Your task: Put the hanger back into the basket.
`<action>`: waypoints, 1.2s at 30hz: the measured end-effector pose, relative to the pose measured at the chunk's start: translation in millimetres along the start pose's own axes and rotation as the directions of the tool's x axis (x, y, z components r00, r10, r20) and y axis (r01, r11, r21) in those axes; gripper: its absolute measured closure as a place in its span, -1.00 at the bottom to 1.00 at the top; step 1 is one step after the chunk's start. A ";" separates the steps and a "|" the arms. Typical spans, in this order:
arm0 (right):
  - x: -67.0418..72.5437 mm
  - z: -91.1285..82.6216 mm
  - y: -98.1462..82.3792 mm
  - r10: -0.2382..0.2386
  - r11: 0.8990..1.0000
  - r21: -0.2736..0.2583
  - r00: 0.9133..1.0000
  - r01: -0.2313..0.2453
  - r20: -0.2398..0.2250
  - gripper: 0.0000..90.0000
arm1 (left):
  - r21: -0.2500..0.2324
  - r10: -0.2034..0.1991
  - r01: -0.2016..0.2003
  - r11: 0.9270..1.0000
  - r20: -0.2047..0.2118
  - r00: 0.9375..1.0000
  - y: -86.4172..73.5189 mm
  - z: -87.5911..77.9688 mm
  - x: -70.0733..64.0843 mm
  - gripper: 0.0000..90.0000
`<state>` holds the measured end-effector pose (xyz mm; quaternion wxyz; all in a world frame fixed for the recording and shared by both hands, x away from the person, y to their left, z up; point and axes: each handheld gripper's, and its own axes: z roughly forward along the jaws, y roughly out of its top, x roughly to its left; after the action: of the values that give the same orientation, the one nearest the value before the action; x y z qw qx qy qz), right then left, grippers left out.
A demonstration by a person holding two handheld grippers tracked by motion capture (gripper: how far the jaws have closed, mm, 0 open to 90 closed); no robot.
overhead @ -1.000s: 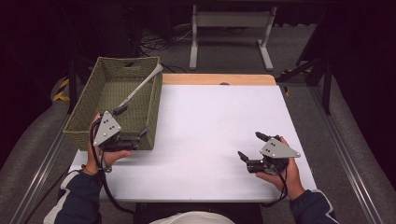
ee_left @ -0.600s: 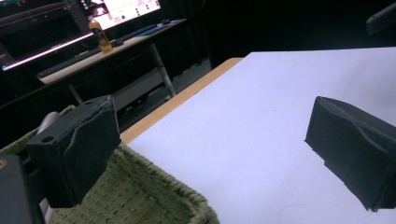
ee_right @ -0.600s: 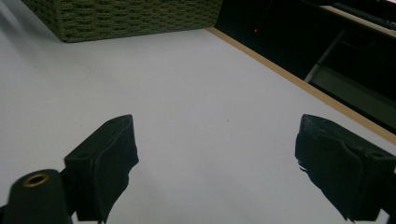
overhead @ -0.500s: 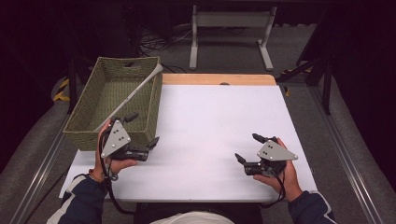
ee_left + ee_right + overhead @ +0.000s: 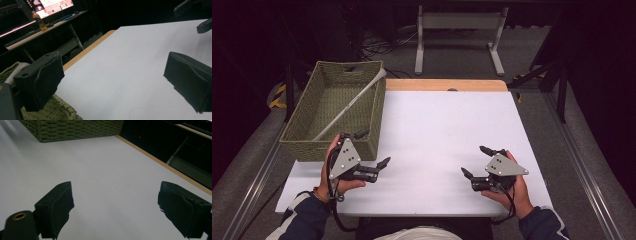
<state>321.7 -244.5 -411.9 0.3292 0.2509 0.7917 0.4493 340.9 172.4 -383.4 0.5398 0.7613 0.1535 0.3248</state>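
A long pale rod [image 5: 349,105] lies slantwise inside a green woven basket [image 5: 307,149] at the table's left. My left gripper [image 5: 373,147] is held just off the basket's near right corner, low over the white tabletop. It is open and its jaws, which point right, hold nothing. The left gripper view shows its pads [image 5: 42,80] wide apart, with the basket's rim [image 5: 56,110] under the left one. My right gripper [image 5: 473,160] hovers at the front right, open and empty, pointing left. Its pads [image 5: 56,205] frame bare white surface, and the basket's wall [image 5: 75,128] lies beyond.
The white tabletop [image 5: 447,130] has a wooden strip [image 5: 444,85] along its far edge. A metal stand [image 5: 457,30] and cables sit on the floor behind. A desk with a bottle [image 5: 40,21] is in the dark background.
My left gripper has drawn back from over the basket's front wall to the table beside its near right corner. The right gripper has shifted slightly nearer the person.
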 end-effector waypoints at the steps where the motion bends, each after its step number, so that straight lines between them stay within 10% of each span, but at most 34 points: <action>1: 1.0 0.1 -0.3 -0.003 1.000 -0.001 1.000 0.003 0.001 -0.70 | 0.002 -0.002 0.002 1.000 0.007 1.000 -0.6 0.1 -1.5 -0.92; 36: 16.4 -4.5 -7.8 -0.005 0.999 -0.037 1.000 0.005 0.000 -0.69 | 0.171 -0.083 0.072 0.983 0.059 0.995 -51.2 9.5 -27.2 -0.92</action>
<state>306.8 -239.2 -421.9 0.3347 0.2429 0.7839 0.4630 333.0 168.5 -441.5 0.4906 0.8080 0.1921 0.2639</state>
